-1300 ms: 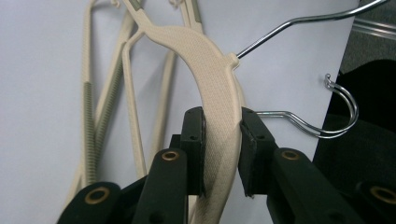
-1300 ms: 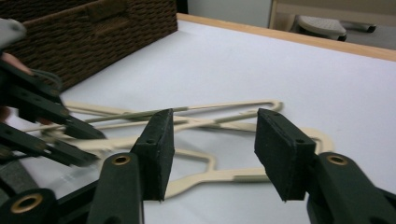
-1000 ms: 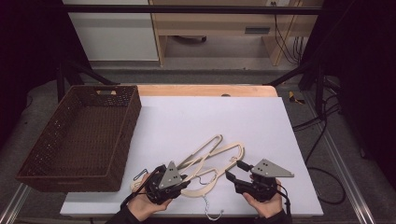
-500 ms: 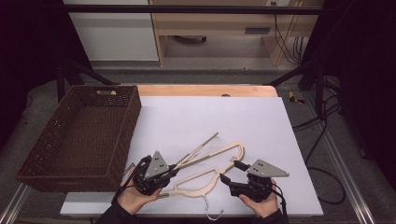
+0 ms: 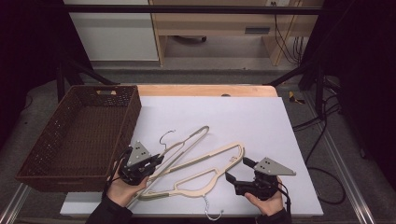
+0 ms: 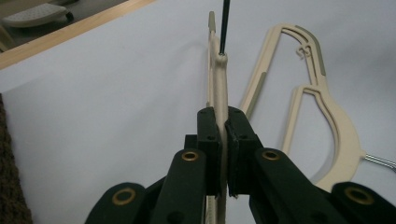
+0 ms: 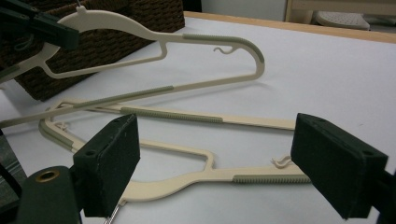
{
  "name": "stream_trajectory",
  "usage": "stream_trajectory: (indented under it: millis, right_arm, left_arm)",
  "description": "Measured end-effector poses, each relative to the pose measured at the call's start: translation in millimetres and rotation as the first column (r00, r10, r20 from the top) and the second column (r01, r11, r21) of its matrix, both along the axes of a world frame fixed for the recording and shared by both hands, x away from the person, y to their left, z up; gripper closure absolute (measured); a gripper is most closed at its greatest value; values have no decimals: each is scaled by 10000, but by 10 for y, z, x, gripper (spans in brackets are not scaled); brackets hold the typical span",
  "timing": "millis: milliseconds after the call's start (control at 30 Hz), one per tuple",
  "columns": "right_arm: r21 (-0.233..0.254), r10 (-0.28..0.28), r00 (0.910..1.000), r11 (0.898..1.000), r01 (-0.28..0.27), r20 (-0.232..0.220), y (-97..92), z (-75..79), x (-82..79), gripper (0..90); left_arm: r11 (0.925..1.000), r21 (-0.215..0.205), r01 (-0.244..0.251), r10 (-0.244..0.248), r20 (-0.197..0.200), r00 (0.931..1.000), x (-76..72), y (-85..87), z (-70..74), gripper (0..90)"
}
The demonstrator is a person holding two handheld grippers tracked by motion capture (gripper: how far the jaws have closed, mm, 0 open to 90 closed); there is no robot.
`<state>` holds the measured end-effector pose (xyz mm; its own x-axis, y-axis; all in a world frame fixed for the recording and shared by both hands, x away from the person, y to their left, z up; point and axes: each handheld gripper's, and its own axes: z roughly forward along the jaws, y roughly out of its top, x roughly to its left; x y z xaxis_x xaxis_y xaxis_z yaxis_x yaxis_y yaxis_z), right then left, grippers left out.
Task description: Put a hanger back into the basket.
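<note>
White bench top carries two cream plastic hangers near its front edge. Left gripper (image 5: 156, 161) is clamped on the upper hanger (image 5: 187, 142), tilted up beside the brown wicker basket (image 5: 74, 135) at the left edge. Right gripper (image 5: 240, 169), jaws just widening and holding nothing, straddles the flat-lying lower hanger (image 5: 205, 170).

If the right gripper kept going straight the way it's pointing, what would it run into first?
Probably the cream hanger lying flat on the table; the open right gripper points along it from just above, so depth is hard to judge. Beyond it are the second hanger and the basket.
</note>
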<state>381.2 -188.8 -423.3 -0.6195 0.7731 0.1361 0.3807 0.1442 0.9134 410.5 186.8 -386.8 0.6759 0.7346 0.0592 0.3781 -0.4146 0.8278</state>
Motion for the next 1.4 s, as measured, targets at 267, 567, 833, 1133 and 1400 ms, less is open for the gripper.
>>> stream_trajectory:
  millis: [267, 567, 833, 1133, 1400]
  right_arm:
    - [91, -130, 9998, 9999, 128, 147, -87, 53, -15, 136]
    - [127, -592, 9964, 9982, 585, 605, -235, 150, -21, 72]
    - [174, -691, 9960, 9975, 682, 574, -293, 163, -19, 70]
    - [105, -647, 9964, 9979, 643, 541, -291, 168, -17, 66]
    - [105, -650, 9965, 9979, 645, 521, -291, 163, -9, 66]
  left_arm:
    - [9967, -809, 16, 27, 538, 9985, -134, 140, 246, 856]
    - [9849, -1685, 399, -215, 1100, 9937, -306, 354, 603, 856]
    - [9811, -1826, 641, -353, 1570, 9870, -304, 556, 994, 857]
    - [9885, -1447, 447, -191, 1737, 9846, -139, 895, 1351, 857]
    - [9887, -1484, -201, 452, 1679, 9848, 168, 1317, 1438, 857]
